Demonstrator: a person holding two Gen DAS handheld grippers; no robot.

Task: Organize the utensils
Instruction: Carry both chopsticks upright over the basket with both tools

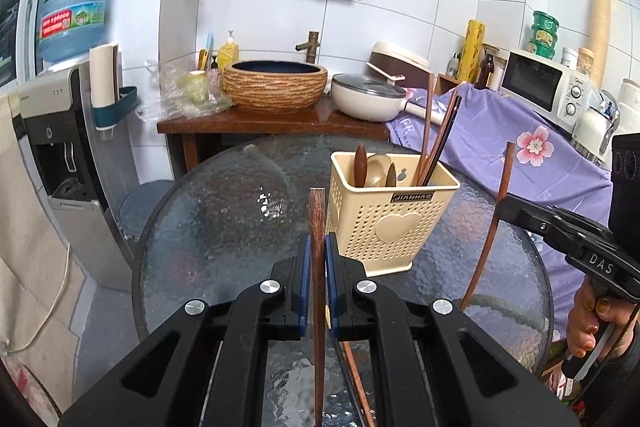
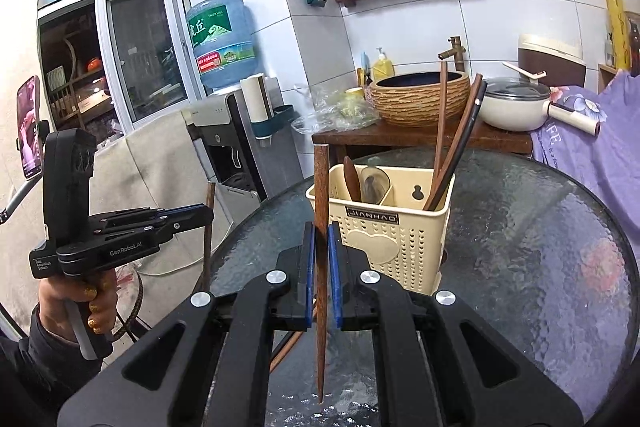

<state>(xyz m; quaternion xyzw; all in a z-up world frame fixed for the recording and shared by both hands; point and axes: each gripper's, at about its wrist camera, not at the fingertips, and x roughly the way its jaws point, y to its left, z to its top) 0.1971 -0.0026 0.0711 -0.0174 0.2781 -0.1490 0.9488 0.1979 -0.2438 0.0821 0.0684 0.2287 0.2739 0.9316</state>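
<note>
- The left gripper (image 1: 316, 255) clenches one chopstick (image 1: 317, 223) upright, near the cream holder (image 1: 384, 227), ready for dropping in.
- The right gripper (image 2: 320, 251) grasps another chopstick (image 2: 321, 187) upright, just before the holder's front.

The cream utensil holder (image 2: 390, 223) bears a "JIANHAO" plate; the left gripper (image 2: 120, 227) reads "GenRobot.AI"; the right gripper (image 1: 576, 239) shows "DAS".

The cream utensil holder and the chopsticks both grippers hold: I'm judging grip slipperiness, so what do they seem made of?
Utensil holder: looks like moulded plastic, matte cream, with punched holes and a raised heart. Chopsticks: apparently wood, dark reddish-brown with visible grain and little gloss; any lacquer is hard to judge.
</note>
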